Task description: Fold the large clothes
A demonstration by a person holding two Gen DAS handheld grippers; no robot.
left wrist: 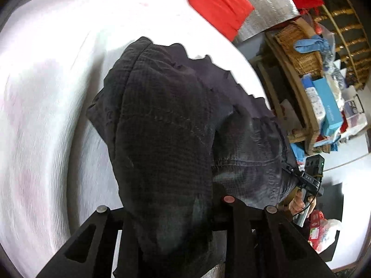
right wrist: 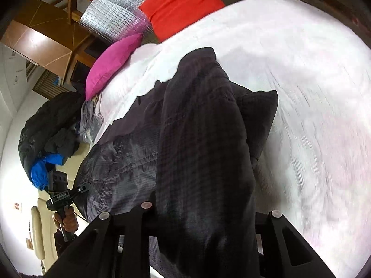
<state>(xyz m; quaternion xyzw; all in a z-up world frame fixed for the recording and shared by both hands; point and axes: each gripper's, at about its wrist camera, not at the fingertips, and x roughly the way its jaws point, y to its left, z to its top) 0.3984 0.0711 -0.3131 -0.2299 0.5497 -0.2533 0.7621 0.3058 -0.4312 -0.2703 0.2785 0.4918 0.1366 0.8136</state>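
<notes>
The dark garment (left wrist: 162, 139) is showing crinkled, matt woven cloth; the white bedspread (left wrist: 46, 115) is looking softly ribbed; the silver panel (right wrist: 116, 11) is gleaming, quilted foil.

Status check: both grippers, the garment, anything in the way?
Left gripper and right gripper both shut on dark garment. Garment lifted, draping onto white bed. Nothing in the way.
</notes>
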